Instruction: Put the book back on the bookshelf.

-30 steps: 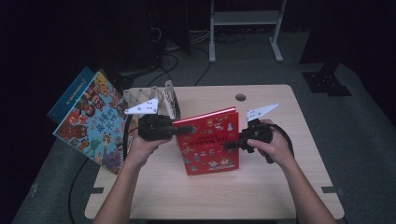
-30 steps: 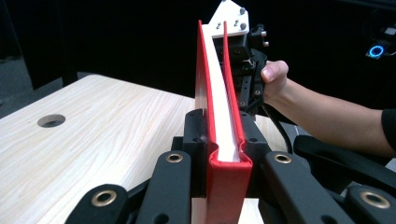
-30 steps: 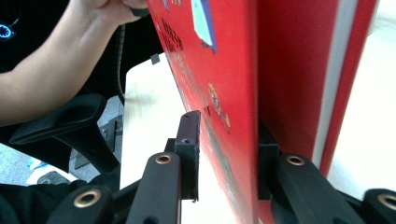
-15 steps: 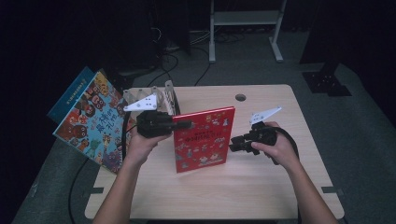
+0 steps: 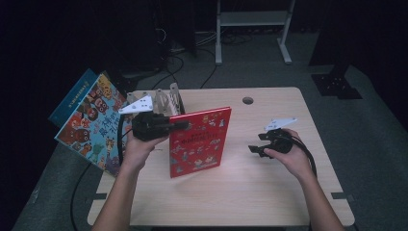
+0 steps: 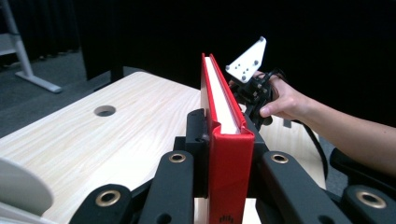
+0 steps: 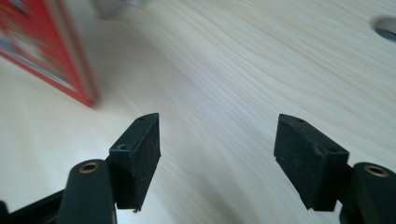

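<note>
A light wooden table (image 5: 269, 192) with a round cable hole (image 5: 248, 100) near its far edge is seen. A red book (image 5: 199, 142) is stood on its lower edge near the middle, and a wooden book rack (image 5: 166, 101) is set at the far left corner.

The high view looks forward and down from the near side over the whole tabletop (image 5: 269, 192). The left gripper view sits close, facing right along the red book (image 6: 229, 154). The right gripper view looks low across the wood, sharing that book (image 7: 42, 51).
</note>
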`<state>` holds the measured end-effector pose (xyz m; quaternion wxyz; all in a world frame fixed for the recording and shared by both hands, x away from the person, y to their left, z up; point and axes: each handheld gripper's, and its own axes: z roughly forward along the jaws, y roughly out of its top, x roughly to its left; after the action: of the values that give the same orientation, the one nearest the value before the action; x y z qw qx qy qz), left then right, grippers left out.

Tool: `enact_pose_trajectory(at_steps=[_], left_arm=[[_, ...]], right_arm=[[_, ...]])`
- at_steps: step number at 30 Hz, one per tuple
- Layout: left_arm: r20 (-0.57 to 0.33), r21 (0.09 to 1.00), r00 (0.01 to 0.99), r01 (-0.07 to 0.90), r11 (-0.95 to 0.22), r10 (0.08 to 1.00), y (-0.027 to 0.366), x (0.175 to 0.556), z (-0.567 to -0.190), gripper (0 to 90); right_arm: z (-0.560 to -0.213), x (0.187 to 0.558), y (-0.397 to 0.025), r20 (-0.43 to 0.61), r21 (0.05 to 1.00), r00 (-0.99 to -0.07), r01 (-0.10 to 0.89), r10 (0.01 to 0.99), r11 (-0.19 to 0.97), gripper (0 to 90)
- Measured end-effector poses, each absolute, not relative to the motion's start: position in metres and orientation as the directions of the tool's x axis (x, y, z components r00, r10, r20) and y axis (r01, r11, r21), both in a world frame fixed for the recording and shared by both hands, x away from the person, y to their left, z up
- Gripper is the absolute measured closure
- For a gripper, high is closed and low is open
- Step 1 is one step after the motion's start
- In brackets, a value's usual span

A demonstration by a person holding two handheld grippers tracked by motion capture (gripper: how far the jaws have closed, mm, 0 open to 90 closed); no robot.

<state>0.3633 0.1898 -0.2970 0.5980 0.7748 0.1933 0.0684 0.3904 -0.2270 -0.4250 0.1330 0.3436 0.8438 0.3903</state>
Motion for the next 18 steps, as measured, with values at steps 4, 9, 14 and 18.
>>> enact_pose_trajectory(at_steps=[4,9,14,18], left_arm=[[-0.12,0.951,0.906,0.222,-0.216,0.406,0.199,0.36,-0.296,79.8],[-0.122,0.953,0.892,0.228,-0.201,0.434,0.212,0.355,-0.296,79.7],[-0.122,0.953,0.882,0.233,-0.195,0.456,0.224,0.351,-0.295,79.7],[-0.124,0.954,0.862,0.24,-0.181,0.491,0.24,0.345,-0.293,79.8]], right_arm=[[-0.443,0.39,-0.247,0.04,0.758,-0.644,0.518,0.764,0.397,28.2],[-0.463,0.395,-0.267,0.029,0.735,-0.561,0.573,0.828,0.363,27.4],[-0.473,0.397,-0.278,0.015,0.726,-0.514,0.596,0.858,0.344,27.8],[-0.48,0.399,-0.286,0.012,0.721,-0.471,0.616,0.882,0.319,25.4]])
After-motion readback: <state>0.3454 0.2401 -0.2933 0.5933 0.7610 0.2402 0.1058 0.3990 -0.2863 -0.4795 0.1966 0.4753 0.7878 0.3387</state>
